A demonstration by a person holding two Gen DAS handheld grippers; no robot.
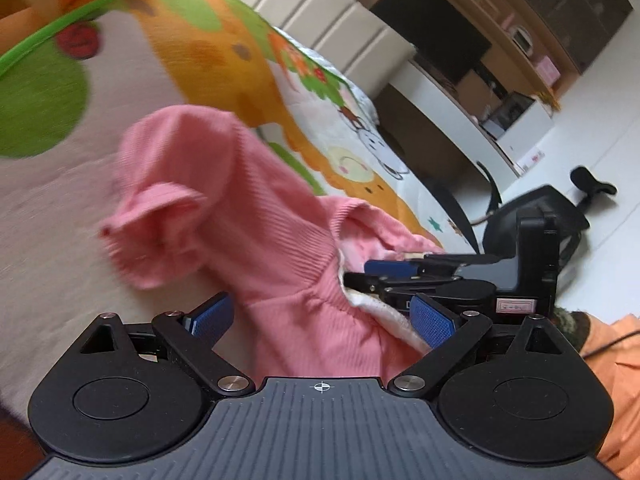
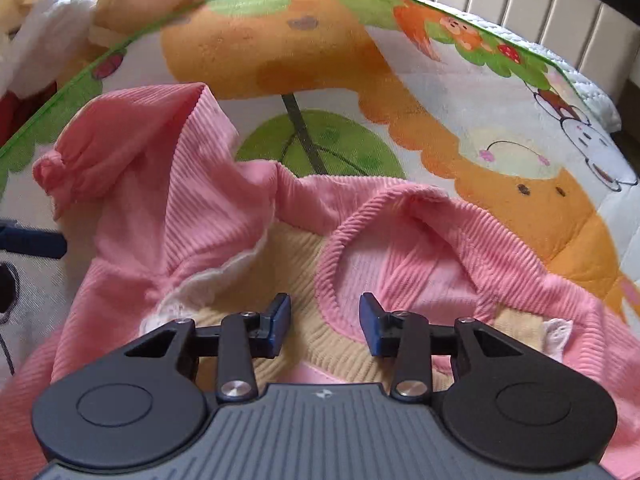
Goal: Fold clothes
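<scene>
A pink ribbed child's garment [image 1: 248, 240] with short puffed sleeves, a white lace trim and a cream inner part lies crumpled on a cartoon-print blanket [image 1: 224, 64]. My left gripper [image 1: 320, 320] is open, its blue pads either side of the pink cloth. My right gripper [image 2: 325, 326] is open just above the garment [image 2: 192, 200] at the cream neck area [image 2: 296, 256], beside the pink collar edge. The right gripper also shows in the left wrist view [image 1: 384, 276], at the garment's lace edge.
The blanket [image 2: 440, 120] covers a bed with a padded cream headboard [image 1: 320, 20]. Other clothes lie at the far edge [image 2: 60, 40]. A black office chair [image 1: 540, 208], a TV [image 1: 432, 28] and a desk stand beyond the bed. Orange cloth [image 1: 616, 380] is at lower right.
</scene>
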